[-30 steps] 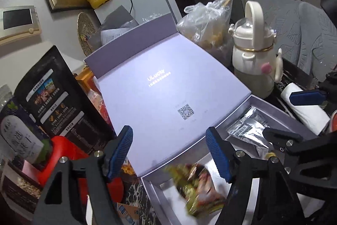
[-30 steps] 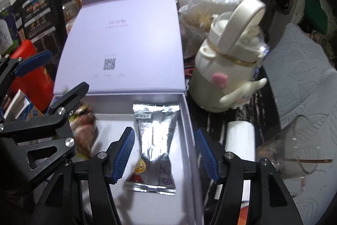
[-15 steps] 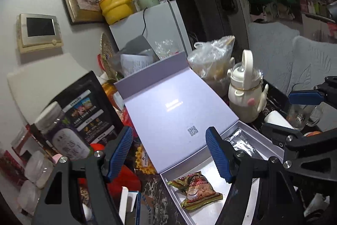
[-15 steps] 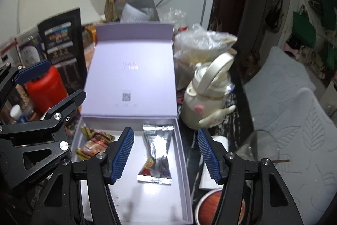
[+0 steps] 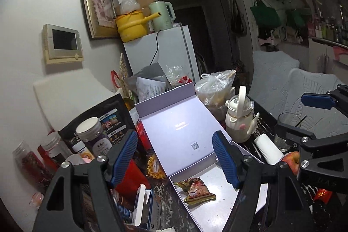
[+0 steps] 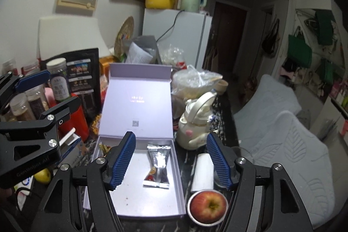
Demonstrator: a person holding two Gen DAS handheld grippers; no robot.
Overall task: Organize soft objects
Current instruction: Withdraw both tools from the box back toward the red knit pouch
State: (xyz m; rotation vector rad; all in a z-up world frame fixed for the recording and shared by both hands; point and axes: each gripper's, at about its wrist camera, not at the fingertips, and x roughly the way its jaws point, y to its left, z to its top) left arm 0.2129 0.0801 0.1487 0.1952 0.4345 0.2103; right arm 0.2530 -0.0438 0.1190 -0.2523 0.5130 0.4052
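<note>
An open lilac box lies on the cluttered table with its lid leaning back. A silver snack packet lies in its right half. A green-red snack packet lies in its left half, and only its tip shows in the right wrist view. My left gripper is open and empty, high above the box. My right gripper is open and empty, also raised above the box. Each gripper shows at the edge of the other's view.
A cream kettle-shaped bottle, a plastic bag, a white roll and an apple in a bowl stand right of the box. Jars, a black pouch and a red container crowd the left. A glass stands far right.
Both grippers have lifted up and back from the box, both open. The green-red packet, blurred in motion under the left gripper a second ago, now lies still in the box.
</note>
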